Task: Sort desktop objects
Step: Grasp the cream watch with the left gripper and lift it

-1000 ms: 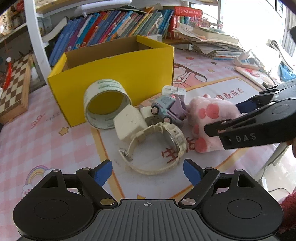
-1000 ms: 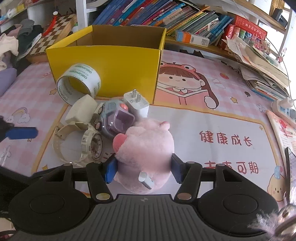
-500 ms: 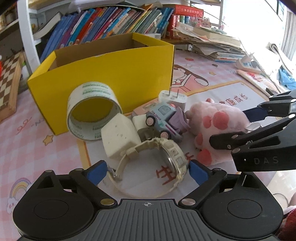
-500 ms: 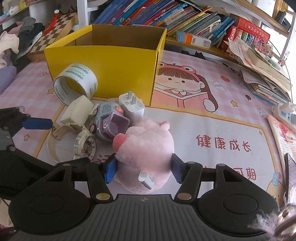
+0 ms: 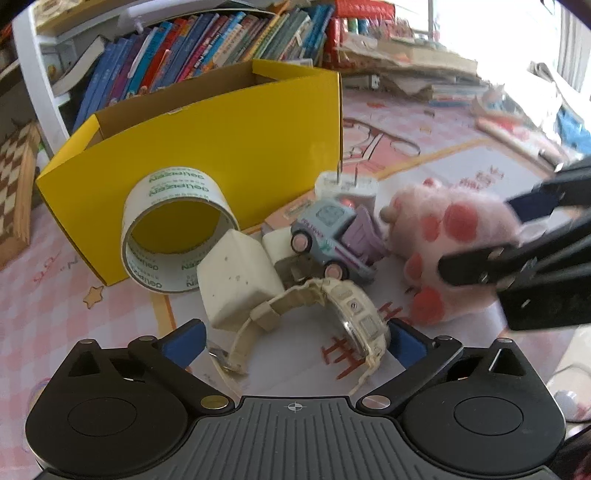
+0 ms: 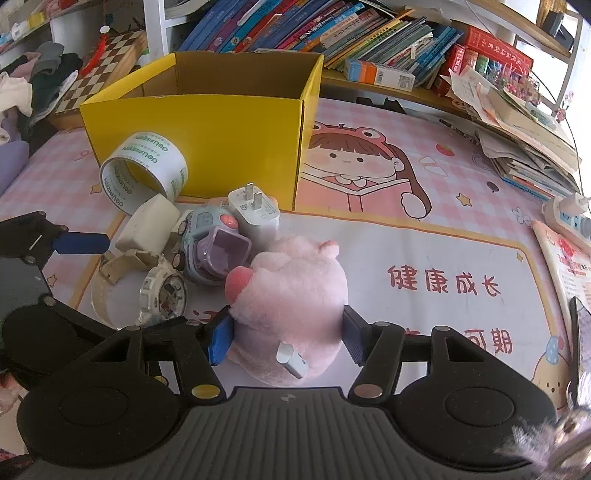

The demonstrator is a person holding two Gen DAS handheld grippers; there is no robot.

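Observation:
A pile lies in front of the open yellow box (image 5: 207, 147) (image 6: 207, 122): a tape roll (image 5: 173, 229) (image 6: 144, 170), a cream block (image 5: 236, 277) (image 6: 151, 225), a toy car (image 5: 332, 236) (image 6: 214, 247), a white charger plug (image 5: 347, 184) (image 6: 255, 214), a cream wristwatch (image 5: 332, 317) (image 6: 159, 291) and a pink plush pig (image 5: 450, 240) (image 6: 291, 299). My left gripper (image 5: 293, 341) is open with the watch between its blue pads. My right gripper (image 6: 286, 338) is shut on the plush pig on the mat.
A cartoon desk mat (image 6: 424, 229) covers the table. Rows of books (image 6: 314, 26) and paper stacks (image 6: 517, 122) line the back. A chessboard (image 6: 99, 74) stands at the left, a power strip (image 6: 569, 214) at the right.
My left gripper has moved forward and down, so the watch now lies between its open pads. My right gripper has stayed on the pig, which is barely moved.

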